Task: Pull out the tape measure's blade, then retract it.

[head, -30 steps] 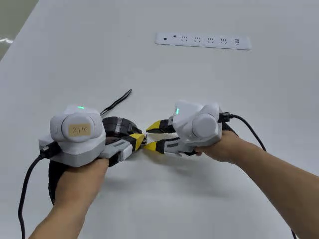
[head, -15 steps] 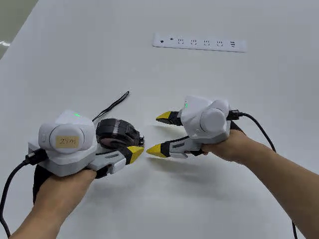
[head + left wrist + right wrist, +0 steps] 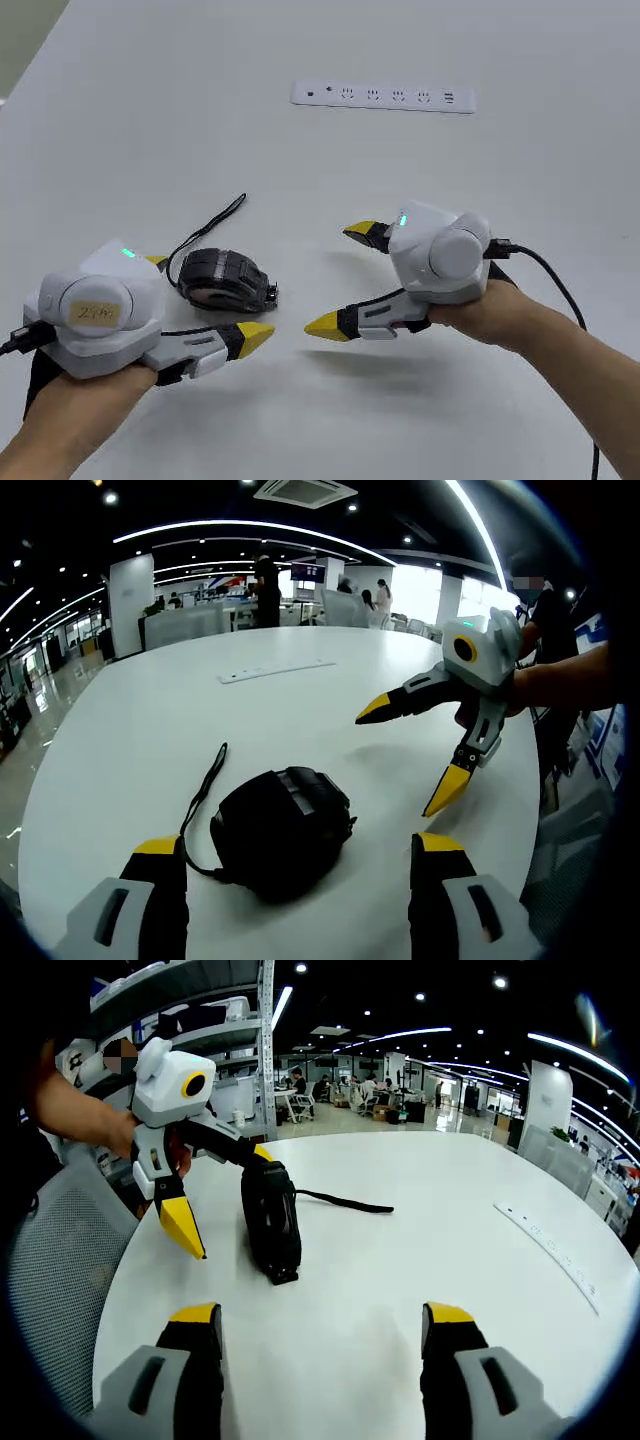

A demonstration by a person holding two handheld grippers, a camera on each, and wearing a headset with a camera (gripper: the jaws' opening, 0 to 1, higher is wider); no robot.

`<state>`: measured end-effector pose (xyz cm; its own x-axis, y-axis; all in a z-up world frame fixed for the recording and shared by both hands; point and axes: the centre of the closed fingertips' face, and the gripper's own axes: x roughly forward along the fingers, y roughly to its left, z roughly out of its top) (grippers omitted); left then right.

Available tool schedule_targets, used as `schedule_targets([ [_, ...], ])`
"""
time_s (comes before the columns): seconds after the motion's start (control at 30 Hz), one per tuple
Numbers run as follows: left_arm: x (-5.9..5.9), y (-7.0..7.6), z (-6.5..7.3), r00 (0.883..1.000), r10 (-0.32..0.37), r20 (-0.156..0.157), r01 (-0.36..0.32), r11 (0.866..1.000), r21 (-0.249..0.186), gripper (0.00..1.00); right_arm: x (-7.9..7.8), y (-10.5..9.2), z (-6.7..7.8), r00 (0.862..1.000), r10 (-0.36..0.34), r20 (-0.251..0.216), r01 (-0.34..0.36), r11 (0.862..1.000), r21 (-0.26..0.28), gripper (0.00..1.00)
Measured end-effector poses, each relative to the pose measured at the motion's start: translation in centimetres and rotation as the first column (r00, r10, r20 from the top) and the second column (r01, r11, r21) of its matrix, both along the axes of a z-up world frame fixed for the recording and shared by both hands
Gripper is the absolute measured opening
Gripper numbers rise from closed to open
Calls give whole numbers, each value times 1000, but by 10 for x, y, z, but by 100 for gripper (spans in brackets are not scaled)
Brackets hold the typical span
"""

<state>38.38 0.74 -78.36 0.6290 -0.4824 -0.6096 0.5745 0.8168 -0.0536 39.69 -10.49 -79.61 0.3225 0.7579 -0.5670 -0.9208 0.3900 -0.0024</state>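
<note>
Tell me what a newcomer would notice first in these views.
The black tape measure lies on the white table with its cord trailing away. It sits between the open jaws of the left gripper, not gripped. The right gripper hovers beside it, its yellow-tipped jaws wide open. Farther back lies a white power strip.

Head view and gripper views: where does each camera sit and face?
Head view: on the headset, looking down at the white table; hands holding the left gripper and right gripper show.
Left gripper view: along its own jaws, over the round black tape measure, toward the right gripper.
Right gripper view: along its own jaws, facing back at the left gripper.
Shared: all see the tape measure and long white power strip.
</note>
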Motion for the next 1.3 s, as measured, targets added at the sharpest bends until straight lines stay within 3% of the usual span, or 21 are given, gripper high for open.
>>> schedule_targets([
  [0.33, -4, -5, 4, 999, -41, 10, 41, 999, -28, 100, 0, -21, 8, 994, -108, 6, 107, 993, 50, 100],
  [0.63, -5, -6, 6, 997, -70, 20, 70, 997, -27, 100, -3, -29, 12, 990, -140, 3, 139, 988, 73, 100],
  [0.87, -10, -10, 13, 994, -102, 33, 104, 993, -60, 100, -17, -48, 19, 983, -184, 12, 182, 979, 90, 100],
  [1.3, -18, 6, 14, 996, -86, 31, 88, 993, -75, 100, -36, -69, 24, 967, -256, 1, 253, 959, 129, 100],
])
